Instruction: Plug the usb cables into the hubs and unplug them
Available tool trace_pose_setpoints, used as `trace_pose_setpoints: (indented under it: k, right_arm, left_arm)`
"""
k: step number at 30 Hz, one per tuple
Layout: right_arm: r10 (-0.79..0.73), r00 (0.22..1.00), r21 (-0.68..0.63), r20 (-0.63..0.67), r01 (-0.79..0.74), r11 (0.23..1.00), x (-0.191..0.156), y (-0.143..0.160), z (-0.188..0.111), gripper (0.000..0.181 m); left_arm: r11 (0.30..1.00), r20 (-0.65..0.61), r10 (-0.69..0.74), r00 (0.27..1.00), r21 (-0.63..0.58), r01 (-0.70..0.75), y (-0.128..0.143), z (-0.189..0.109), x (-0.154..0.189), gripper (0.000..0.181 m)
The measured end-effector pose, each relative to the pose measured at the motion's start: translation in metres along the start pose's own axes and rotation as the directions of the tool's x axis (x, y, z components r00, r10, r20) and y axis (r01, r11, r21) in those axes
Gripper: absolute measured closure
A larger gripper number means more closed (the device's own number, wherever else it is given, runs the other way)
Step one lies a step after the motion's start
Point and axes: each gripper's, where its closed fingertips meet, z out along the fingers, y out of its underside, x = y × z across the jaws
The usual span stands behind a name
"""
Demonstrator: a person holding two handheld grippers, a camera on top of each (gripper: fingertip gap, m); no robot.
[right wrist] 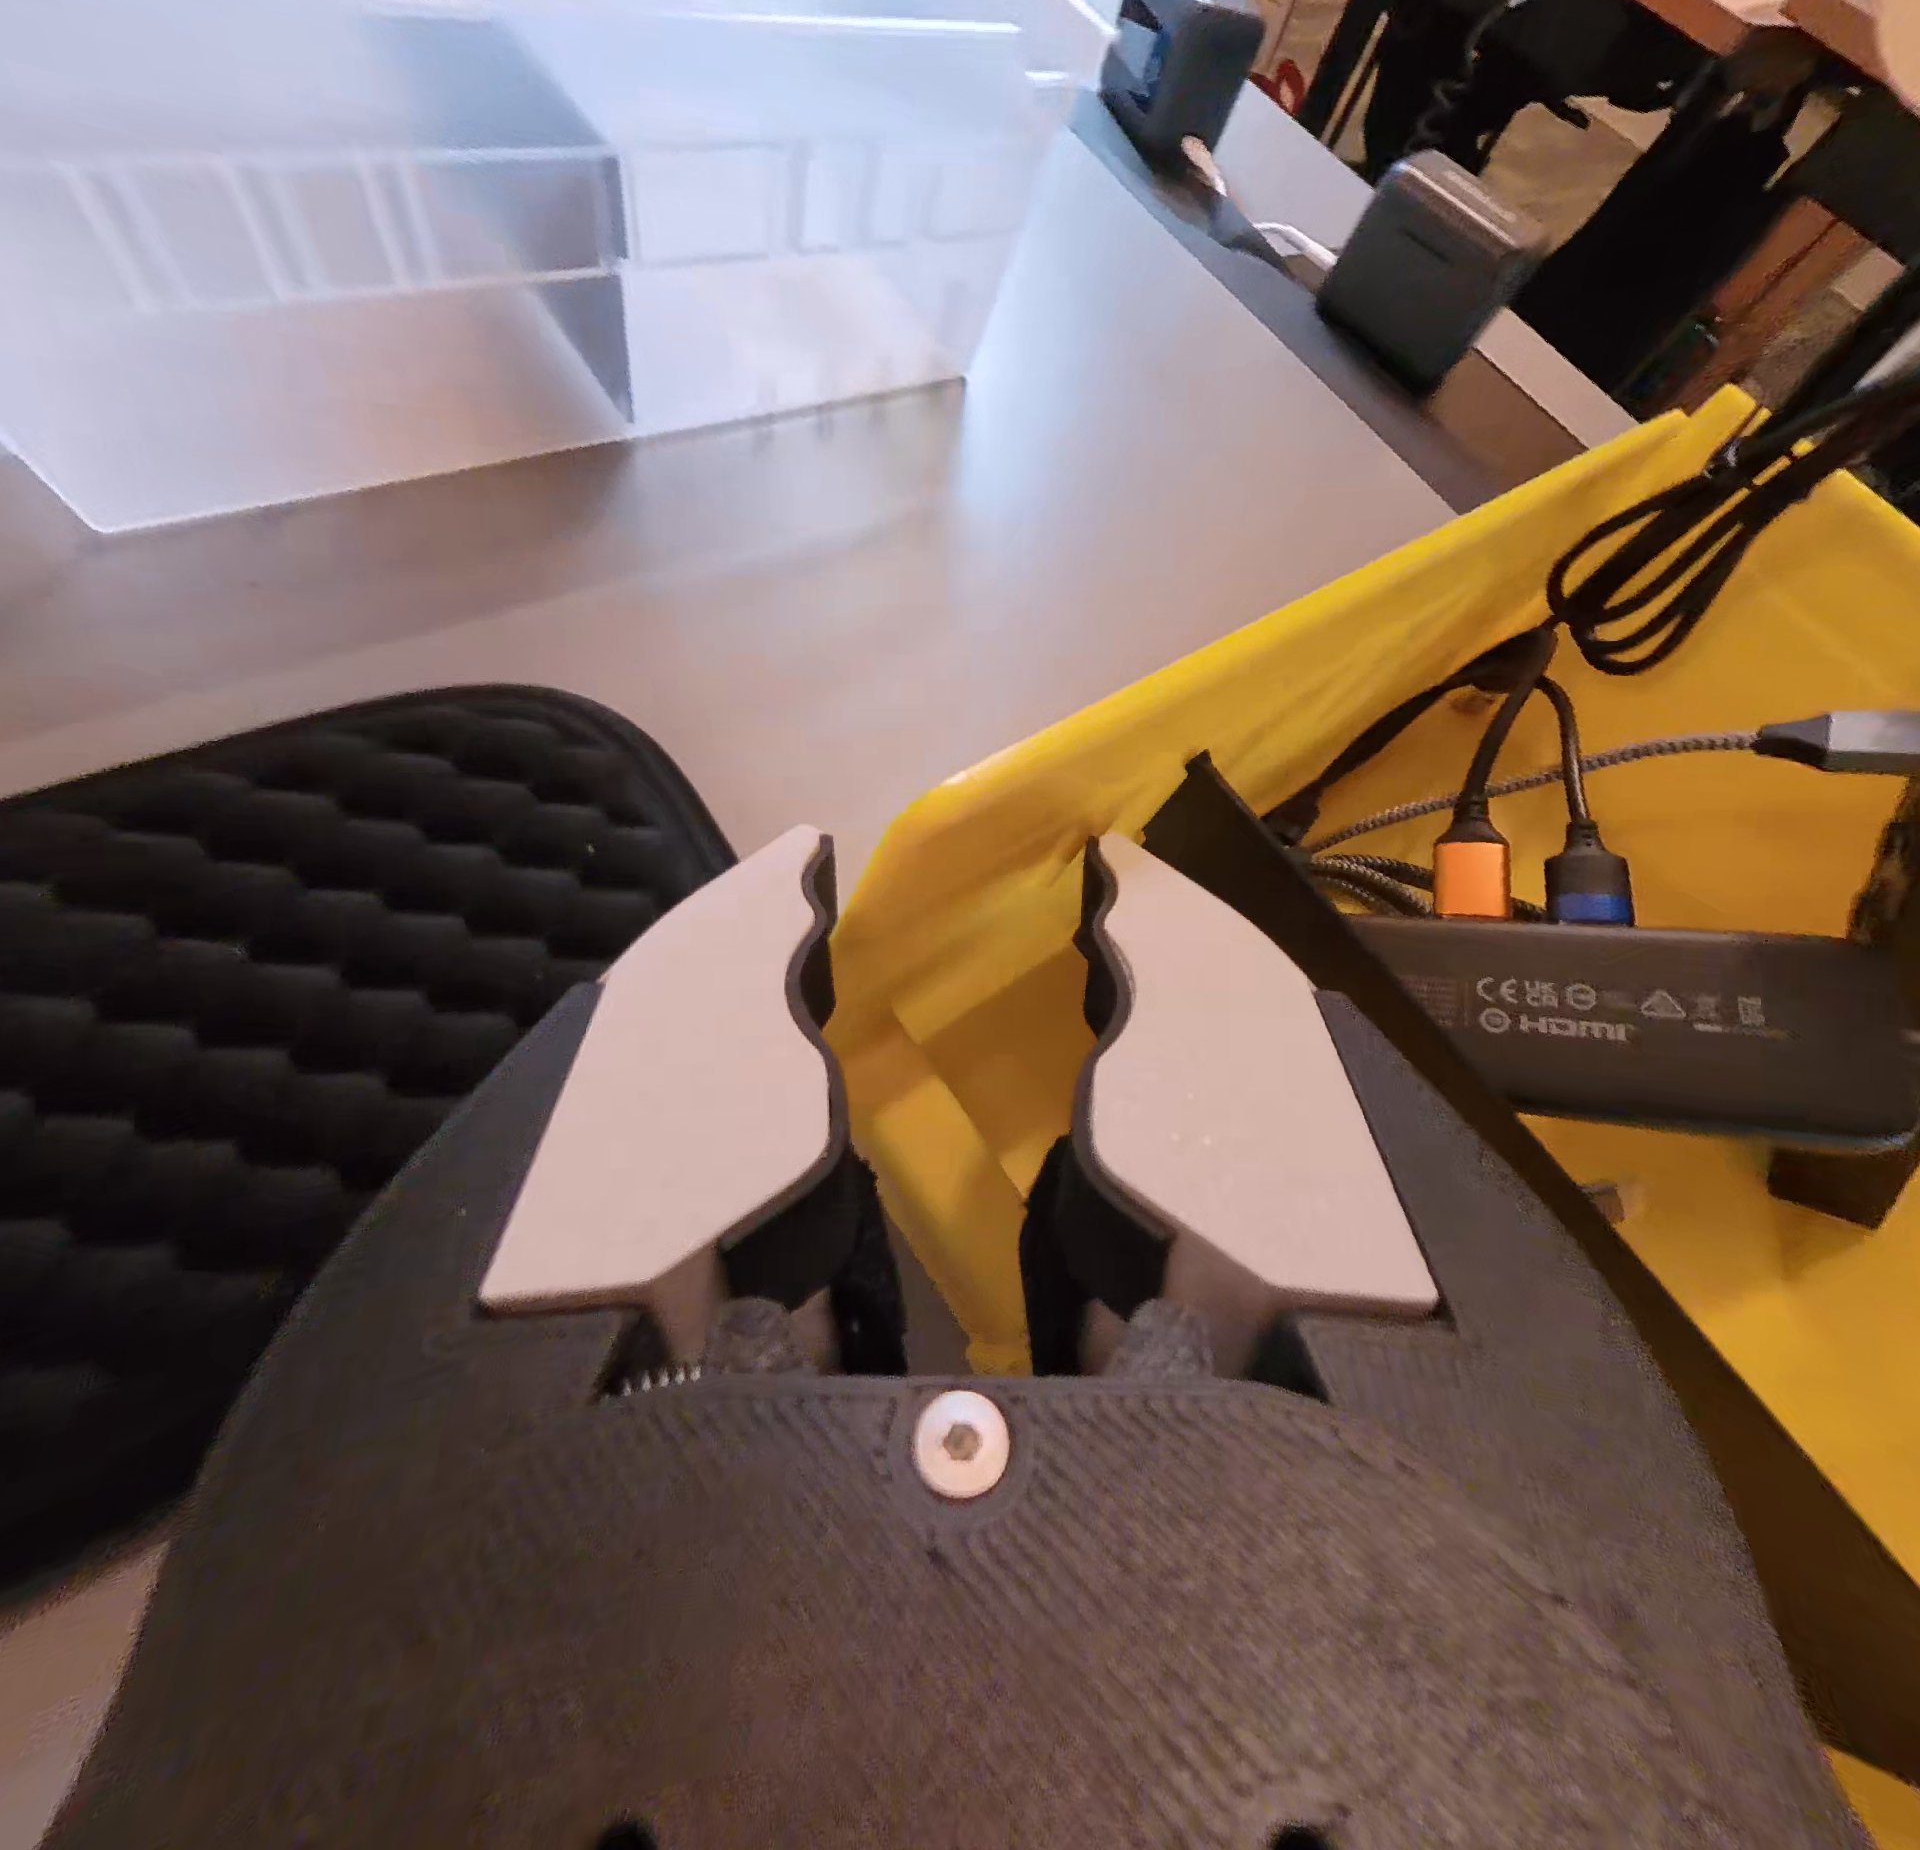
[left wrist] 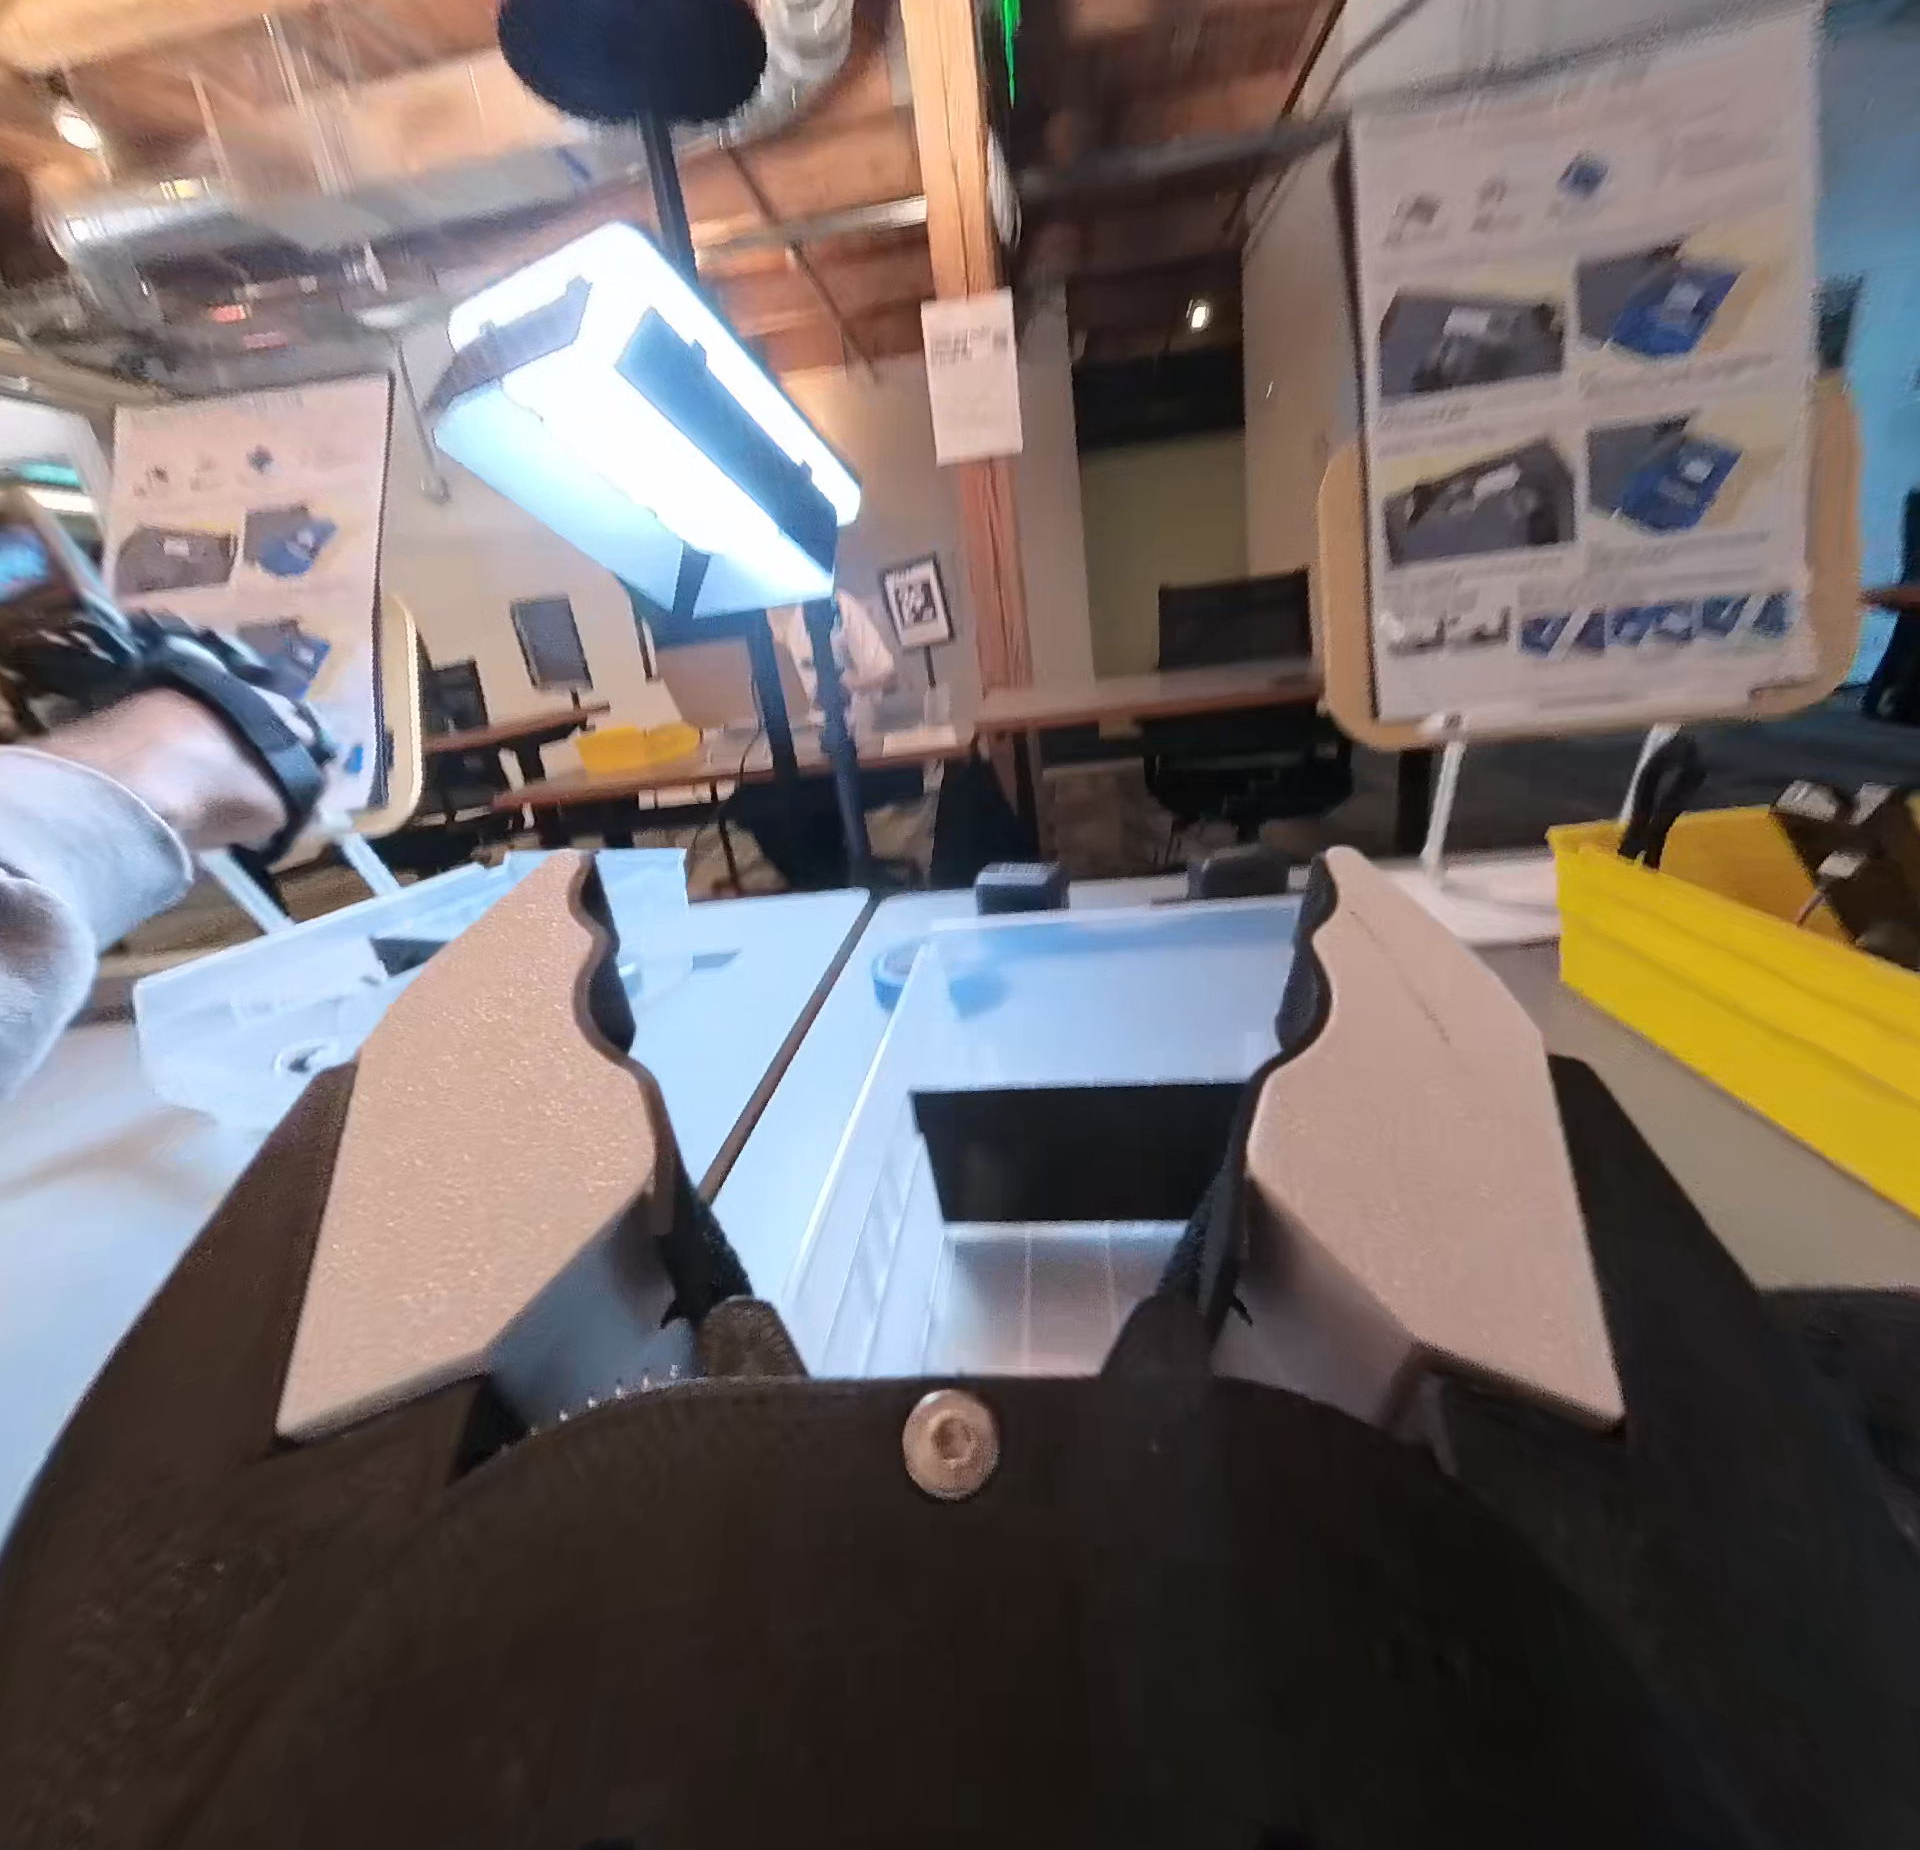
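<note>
Hub (right wrist: 1683, 1031) sits inside the yellow bin (right wrist: 1351, 657) at the right of my right wrist view, dark grey slab lying flat, label side up. Two cables plugged into its far edge: one with an orange plug (right wrist: 1470, 881), one with a blue-banded plug (right wrist: 1588, 891). A grey braided cable (right wrist: 1621, 756) runs across the bin above them, its loose connector (right wrist: 1839, 738) pointing right, apart from the hub. Bundle of black cable (right wrist: 1662, 574) hangs into the bin from the upper right. Black divider strip (right wrist: 1351, 979) runs diagonally just left of the hub. My right claw (right wrist: 956, 891) is parted, nothing between the fingers, tips over the bin's near-left wall, short of the hub. Black padded mat (right wrist: 312, 969) lies on the surface (right wrist: 831, 574) to the left; clear plastic organiser (right wrist: 416, 242) beyond it; two grey blocks (right wrist: 1423, 262) at the far edge. My left claw (left wrist: 956, 891) is wide apart, empty, pointing level across the surface at a clear tray (left wrist: 1039, 1125) with a dark rectangular slot. Yellow bin corner (left wrist: 1714, 959) shows at its right. Left view is blurred. Lamp panel (left wrist: 644, 418) lit overhead, a person's forearm (left wrist: 125, 792) at left.
</note>
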Motion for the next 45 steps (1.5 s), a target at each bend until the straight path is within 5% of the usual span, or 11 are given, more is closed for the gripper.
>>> trace_pose_setpoints:
  k: [8,12,19,21,25,27,30,34,37,40,45]
  right_arm:
    - [-0.041,0.996,0.042,0.083,0.038,0.998,-0.028,-0.022,0.025,0.132]
    - [-0.136,0.970,0.100,0.201,0.118,0.988,-0.045,-0.026,0.030,0.115]
    - [-0.074,0.938,0.374,0.339,-0.062,0.925,-0.058,-0.057,0.000,0.120]
    - [-0.086,0.960,0.480,0.268,-0.056,0.875,-0.055,-0.072,-0.013,0.126]
    - [-0.141,0.971,0.676,0.192,-0.027,0.736,-0.088,-0.106,-0.038,0.114]
    - [-0.153,0.954,0.653,0.256,-0.055,0.755,-0.120,-0.107,-0.029,0.095]
    - [-0.160,0.954,0.544,0.253,-0.003,0.839,-0.137,-0.098,-0.005,0.084]
    - [-0.033,0.972,0.422,0.234,-0.071,0.904,-0.124,-0.092,0.015,0.095]
    - [0.028,0.966,0.283,0.255,-0.102,0.954,-0.122,-0.082,0.035,0.106]
    - [0.013,0.958,0.131,0.287,-0.053,0.990,-0.133,-0.068,0.055,0.113]
    - [-0.014,0.973,0.131,0.229,-0.016,0.991,-0.128,-0.068,0.058,0.139]
  left_arm:
    - [0.923,0.045,0.025,0.999,-0.384,-0.006,0.132,0.013,-0.034,0.074]
    - [0.888,0.051,-0.041,0.998,-0.455,0.060,0.174,0.014,-0.036,0.078]
    - [0.861,-0.123,-0.189,0.974,-0.499,0.104,0.174,0.007,-0.006,0.130]
    - [0.841,-0.106,-0.233,0.967,-0.520,0.146,0.172,0.005,-0.007,0.129]
    - [0.889,0.019,-0.153,0.988,-0.434,0.146,0.174,0.016,-0.027,0.093]
    - [0.868,-0.097,-0.216,0.971,-0.475,0.146,0.175,0.015,-0.003,0.128]
    - [0.770,-0.176,-0.344,0.922,-0.616,0.170,0.182,0.002,0.019,0.141]
    - [0.777,-0.146,-0.268,0.952,-0.617,0.124,0.192,0.006,0.013,0.099]
    - [0.773,-0.165,-0.240,0.957,-0.628,0.086,0.197,0.012,0.021,0.099]
    - [0.774,-0.219,-0.257,0.941,-0.629,0.065,0.197,0.014,0.036,0.112]
    - [0.763,-0.128,-0.310,0.942,-0.625,0.166,0.192,0.016,0.028,0.160]
